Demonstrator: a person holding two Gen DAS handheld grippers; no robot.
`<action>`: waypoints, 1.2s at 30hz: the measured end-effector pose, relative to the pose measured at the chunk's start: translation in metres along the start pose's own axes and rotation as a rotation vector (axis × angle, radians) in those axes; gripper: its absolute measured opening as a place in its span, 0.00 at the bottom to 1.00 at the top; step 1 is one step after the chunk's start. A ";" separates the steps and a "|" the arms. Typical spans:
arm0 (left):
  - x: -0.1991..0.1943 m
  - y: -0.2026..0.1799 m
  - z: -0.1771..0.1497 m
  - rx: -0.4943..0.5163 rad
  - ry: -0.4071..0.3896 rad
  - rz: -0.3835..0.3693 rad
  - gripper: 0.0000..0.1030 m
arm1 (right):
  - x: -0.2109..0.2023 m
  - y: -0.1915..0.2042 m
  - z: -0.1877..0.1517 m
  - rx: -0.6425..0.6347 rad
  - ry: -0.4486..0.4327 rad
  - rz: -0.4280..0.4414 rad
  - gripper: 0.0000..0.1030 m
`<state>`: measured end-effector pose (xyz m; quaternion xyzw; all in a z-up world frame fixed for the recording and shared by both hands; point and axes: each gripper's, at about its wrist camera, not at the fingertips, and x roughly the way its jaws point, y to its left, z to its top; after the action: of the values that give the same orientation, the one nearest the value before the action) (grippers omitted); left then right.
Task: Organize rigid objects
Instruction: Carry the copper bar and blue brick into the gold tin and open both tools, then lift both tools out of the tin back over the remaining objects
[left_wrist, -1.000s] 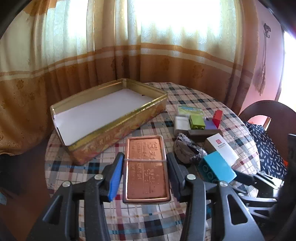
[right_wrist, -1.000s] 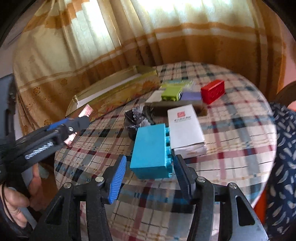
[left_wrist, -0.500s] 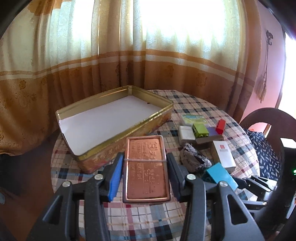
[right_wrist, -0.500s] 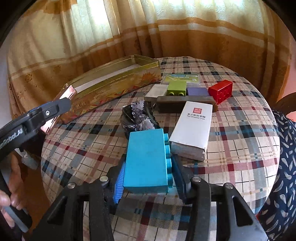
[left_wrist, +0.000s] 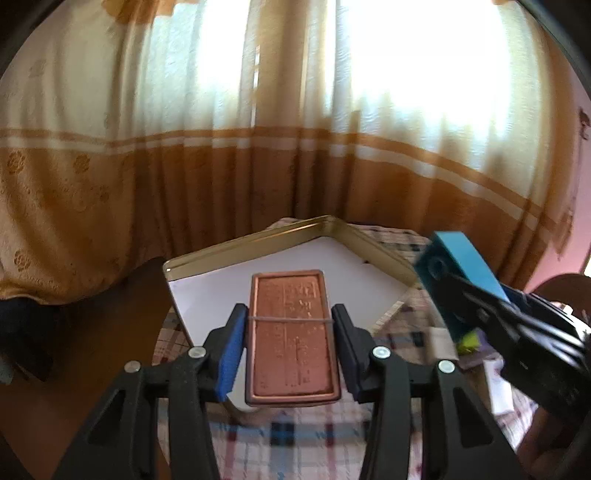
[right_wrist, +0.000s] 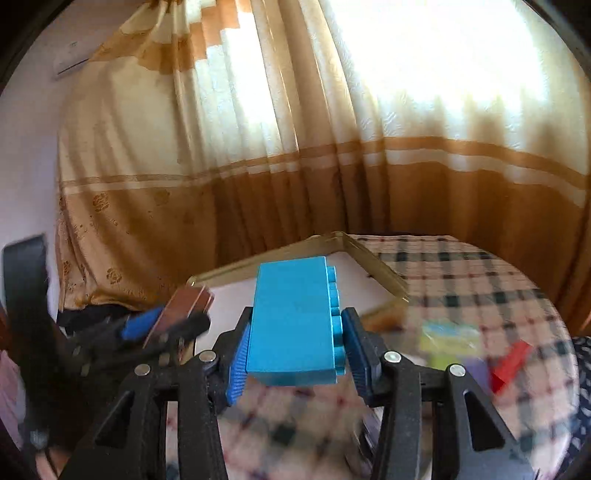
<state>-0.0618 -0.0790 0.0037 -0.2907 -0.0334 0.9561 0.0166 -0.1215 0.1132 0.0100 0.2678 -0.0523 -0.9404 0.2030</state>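
Both grippers have lifted off the surface (right_wrist: 461, 273): left gripper (left_wrist: 288, 345) clamps the copper tin (left_wrist: 291, 332), right gripper (right_wrist: 295, 347) clamps the blue brick (right_wrist: 291, 317), both nearing the gold tray (left_wrist: 240, 251); release likely follows.

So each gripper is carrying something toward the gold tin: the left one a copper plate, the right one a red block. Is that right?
Not quite: the right wrist view shows the right gripper clamping a blue block, not red. The left gripper does hold the copper plate near the gold tin.
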 end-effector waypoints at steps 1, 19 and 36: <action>0.007 0.003 0.000 -0.007 0.008 0.015 0.44 | 0.012 0.002 0.003 0.007 0.013 0.001 0.48; 0.069 0.013 0.001 -0.068 0.109 0.134 0.49 | 0.087 0.004 -0.011 0.048 0.105 0.043 0.65; 0.036 -0.027 -0.020 -0.045 0.019 0.123 1.00 | -0.030 -0.023 -0.045 0.038 -0.182 -0.231 0.76</action>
<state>-0.0799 -0.0487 -0.0312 -0.3014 -0.0370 0.9516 -0.0483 -0.0824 0.1469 -0.0185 0.1894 -0.0573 -0.9767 0.0825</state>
